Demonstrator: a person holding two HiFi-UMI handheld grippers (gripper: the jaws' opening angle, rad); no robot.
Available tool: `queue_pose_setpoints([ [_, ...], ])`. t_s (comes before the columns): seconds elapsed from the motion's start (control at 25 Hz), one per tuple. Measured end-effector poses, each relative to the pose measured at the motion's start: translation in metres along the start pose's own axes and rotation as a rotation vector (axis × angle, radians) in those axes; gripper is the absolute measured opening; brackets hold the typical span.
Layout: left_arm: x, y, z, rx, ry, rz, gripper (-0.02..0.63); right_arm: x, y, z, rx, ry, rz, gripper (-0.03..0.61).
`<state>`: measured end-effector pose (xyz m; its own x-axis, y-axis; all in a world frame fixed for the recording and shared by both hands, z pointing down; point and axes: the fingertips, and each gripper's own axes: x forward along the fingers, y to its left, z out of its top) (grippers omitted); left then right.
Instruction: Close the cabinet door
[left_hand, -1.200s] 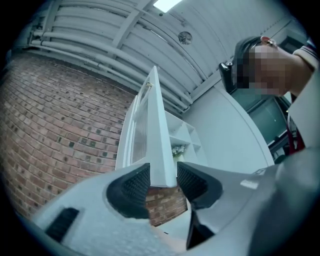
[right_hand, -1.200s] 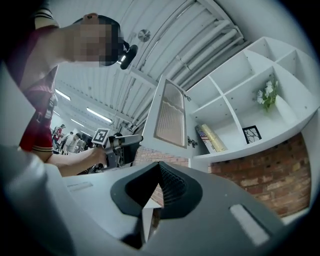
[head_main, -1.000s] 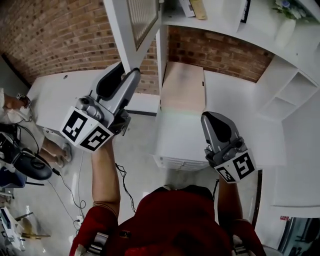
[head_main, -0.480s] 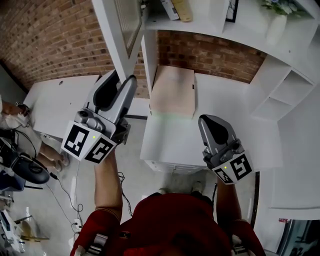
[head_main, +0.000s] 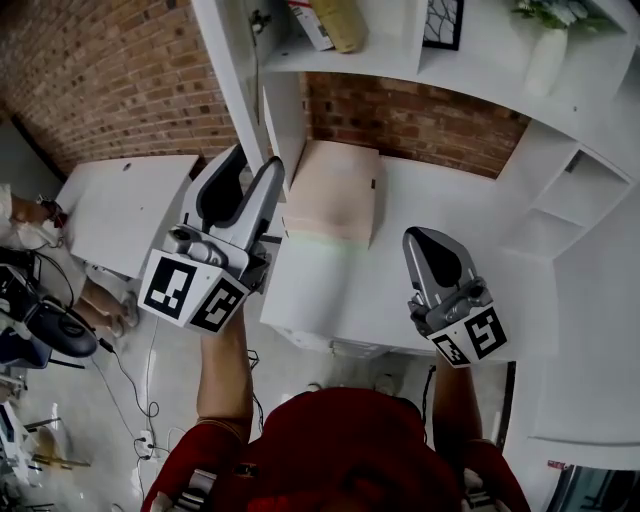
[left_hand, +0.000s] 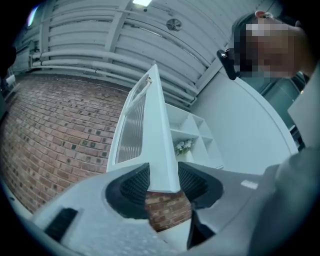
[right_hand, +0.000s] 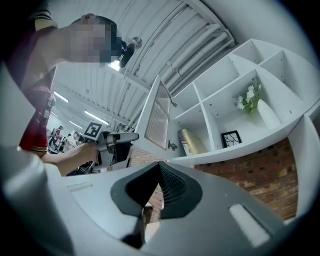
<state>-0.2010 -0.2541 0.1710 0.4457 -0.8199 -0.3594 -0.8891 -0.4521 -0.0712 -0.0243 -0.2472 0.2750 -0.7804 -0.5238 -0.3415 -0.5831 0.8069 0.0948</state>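
Head view first: what has changed at the cabinet door (head_main: 232, 70)?

It has swung in. A second ago its ribbed pane faced the camera. Now it shows nearly edge-on, near the cabinet's side panel (head_main: 287, 120). It is still ajar, so the task isn't finished.

And the left hand-held gripper (head_main: 257, 160)?

Its jaws are opening with the door's lower corner between them. Left gripper view has the pads (left_hand: 132, 185) flanking that edge closely, and they seem to be easing off rather than pinching. I judge the last stretch would need a push.

The right hand-held gripper (head_main: 428, 240)?

Its jaws are together with nothing in them. It is low over the white desk (head_main: 400, 300), well apart from the door.

Any edges to mind?

The door's free edge has to meet the shelf front (head_main: 340, 62). The gold can (head_main: 340, 18) and the small carton (head_main: 312, 22) seem set back inside the compartment, so the sweep looks open. The beige box (head_main: 330, 200) on the desk lies below the door. The main risk, I'd say, is a jaw caught between door and panel.
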Motion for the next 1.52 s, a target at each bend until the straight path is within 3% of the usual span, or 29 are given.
queue_pose_setpoints([
  [0.68, 0.091, -0.048, -0.027, 0.072, -0.014, 0.194, 0.209, -0.066, -0.102, 0.016, 0.003, 0.013, 0.041, 0.014],
  [0.88, 0.115, -0.051, -0.04, 0.037, -0.009, 0.183, 0.216, -0.08, -0.114, 0.014, -0.004, 0.021, 0.023, 0.014],
  [1.52, 0.186, -0.051, -0.07, 0.058, 0.023, 0.068, 0.199, -0.078, -0.141, 0.004, -0.033, 0.028, -0.121, 0.014],
])
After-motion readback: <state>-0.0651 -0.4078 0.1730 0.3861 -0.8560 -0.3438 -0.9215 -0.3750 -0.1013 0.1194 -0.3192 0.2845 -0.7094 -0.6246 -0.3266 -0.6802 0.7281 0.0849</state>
